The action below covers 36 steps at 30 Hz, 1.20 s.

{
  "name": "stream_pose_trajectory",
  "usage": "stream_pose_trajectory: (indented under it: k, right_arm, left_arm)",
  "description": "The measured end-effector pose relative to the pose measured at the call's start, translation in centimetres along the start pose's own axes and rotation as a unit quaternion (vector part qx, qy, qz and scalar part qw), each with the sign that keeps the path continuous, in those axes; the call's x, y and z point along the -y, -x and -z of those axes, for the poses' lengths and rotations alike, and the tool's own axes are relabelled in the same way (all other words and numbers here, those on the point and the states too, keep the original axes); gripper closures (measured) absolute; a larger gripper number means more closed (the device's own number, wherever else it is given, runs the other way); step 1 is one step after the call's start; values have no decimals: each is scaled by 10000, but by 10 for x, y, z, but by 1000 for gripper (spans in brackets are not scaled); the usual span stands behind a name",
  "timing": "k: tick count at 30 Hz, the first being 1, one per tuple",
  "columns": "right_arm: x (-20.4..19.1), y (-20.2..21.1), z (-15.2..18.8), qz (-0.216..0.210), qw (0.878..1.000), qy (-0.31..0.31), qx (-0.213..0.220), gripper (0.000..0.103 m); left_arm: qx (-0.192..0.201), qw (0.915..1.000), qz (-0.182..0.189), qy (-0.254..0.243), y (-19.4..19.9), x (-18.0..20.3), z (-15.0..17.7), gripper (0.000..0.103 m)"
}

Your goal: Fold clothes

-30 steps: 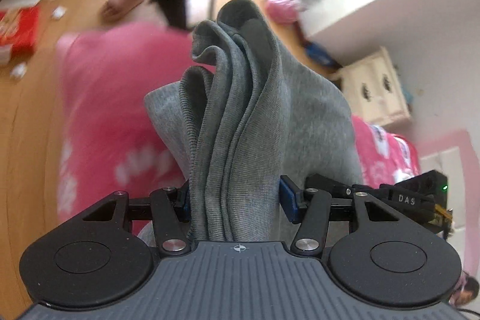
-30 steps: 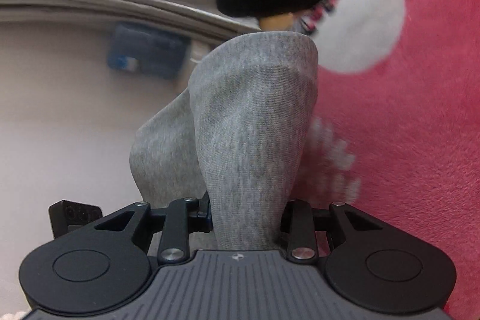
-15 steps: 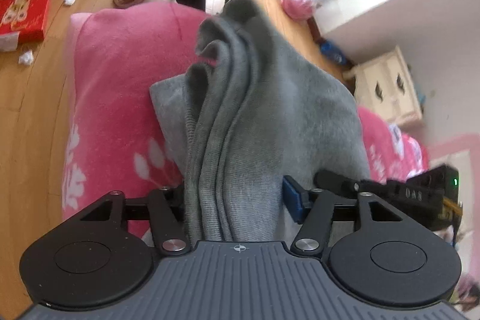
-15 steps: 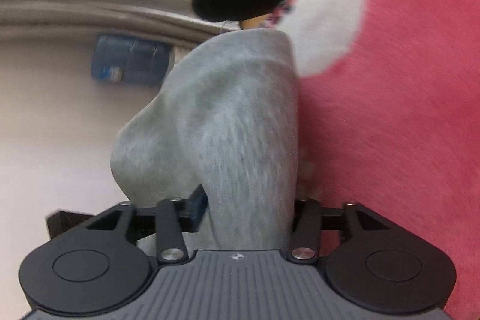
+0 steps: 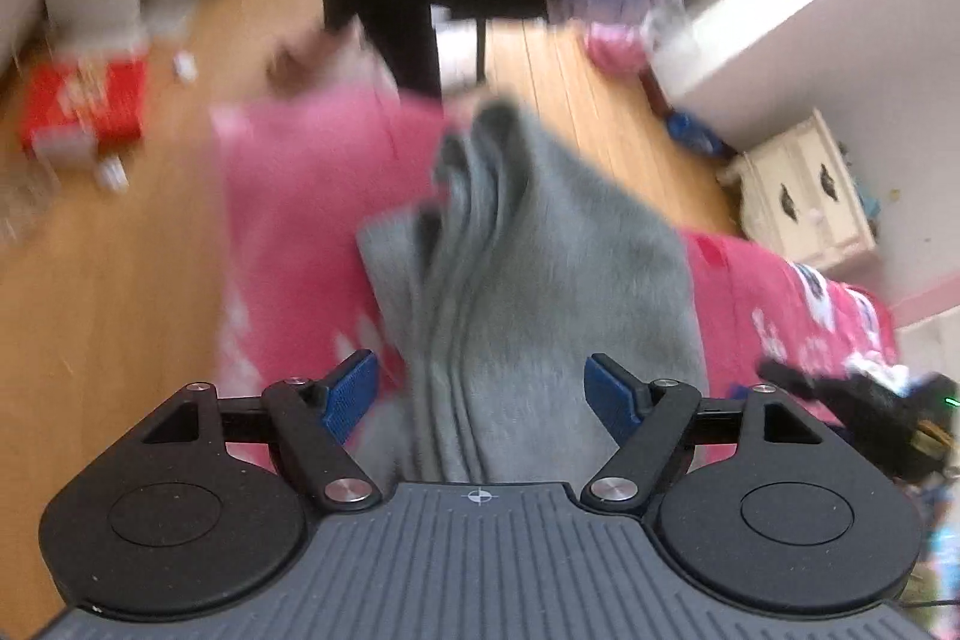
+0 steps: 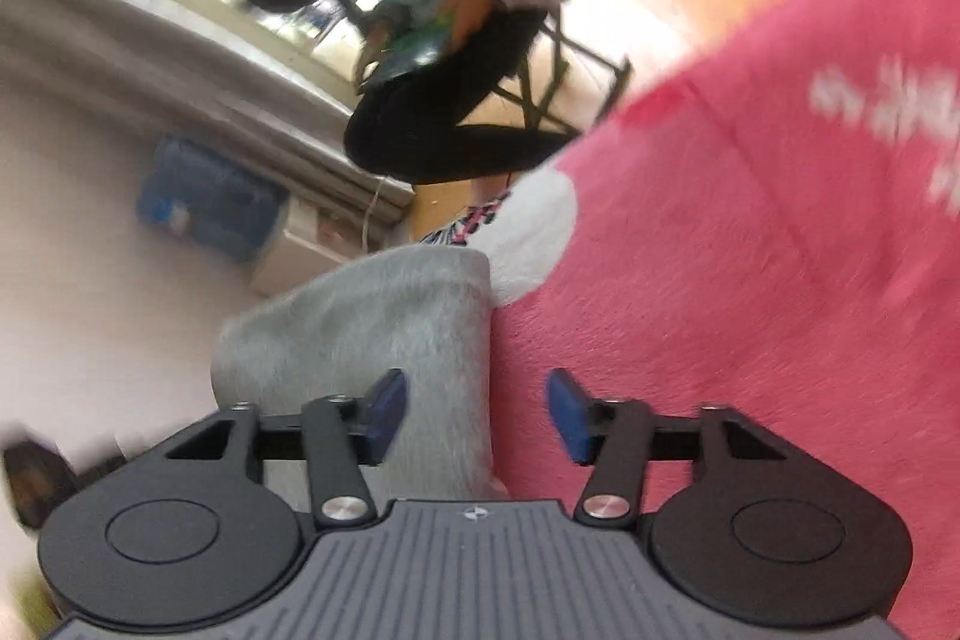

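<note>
Both grippers stood spread, the left [image 5: 480, 394] with its blue pads clear of the grey garment [image 5: 528, 280] bunched between them on the pink blanket [image 5: 300, 196], the right [image 6: 477, 415] parted over the same cloth's edge [image 6: 384, 328].

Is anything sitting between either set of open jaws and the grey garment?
Nothing visible. The grey garment lies directly between the left gripper pads, and beside the right gripper, on the pink blanket.
</note>
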State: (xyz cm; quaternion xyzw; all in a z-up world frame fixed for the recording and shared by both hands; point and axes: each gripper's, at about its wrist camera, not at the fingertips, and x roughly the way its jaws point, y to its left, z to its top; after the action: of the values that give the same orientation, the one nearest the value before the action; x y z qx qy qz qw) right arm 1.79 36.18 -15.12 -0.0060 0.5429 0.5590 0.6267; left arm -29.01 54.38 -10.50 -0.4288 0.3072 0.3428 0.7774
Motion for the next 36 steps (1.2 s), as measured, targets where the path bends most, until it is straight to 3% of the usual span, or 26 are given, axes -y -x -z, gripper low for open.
stream_pose_trajectory:
  k: [2,4,8,10,12,17,20,23,26,32,34,36]
  right_arm:
    - [-34,-2,10,107,9958,895,-126,69]
    - [-65,-12,25,212,9836,1749,-376,75]
    - [-88,-49,61,636,9554,2666,-1095,83]
    - [-80,-67,71,813,9527,2598,-1354,85]
    - [-77,-72,74,810,9552,2513,-1335,85]
    - [-73,-44,63,754,9721,1925,-1106,85]
    - [-71,-43,69,820,9752,1726,-1120,85]
    - [-69,-58,75,967,9743,1653,-1184,85]
    - [-71,-60,75,1070,9754,1554,-1138,85]
    - [-72,-63,82,1215,9770,1420,-1023,85]
    - [-74,-64,82,1276,9757,1465,-1015,85]
    - [-80,-60,84,1358,9738,1564,-941,86]
  left_arm:
    - [177,9987,-7,-471,3,18,-1,31]
    - [274,9945,43,-1010,-1,41,0,35]
    - [143,9811,-136,-1927,-35,73,19,44]
    - [87,9729,-341,-2287,-52,78,29,46]
    - [75,9653,-569,-2548,-68,70,38,49]
    - [-46,9501,-758,-3026,-58,83,39,49]
    - [206,9436,-417,-3278,-47,108,29,45]
    - [235,9425,-34,-3333,-67,130,19,45]
    - [8,9420,218,-3350,-111,149,11,46]
    - [-103,9489,-93,-3151,-160,152,5,45]
    - [-133,9480,-139,-3177,-167,147,6,45]
    - [-110,9485,-120,-3163,-150,144,8,45]
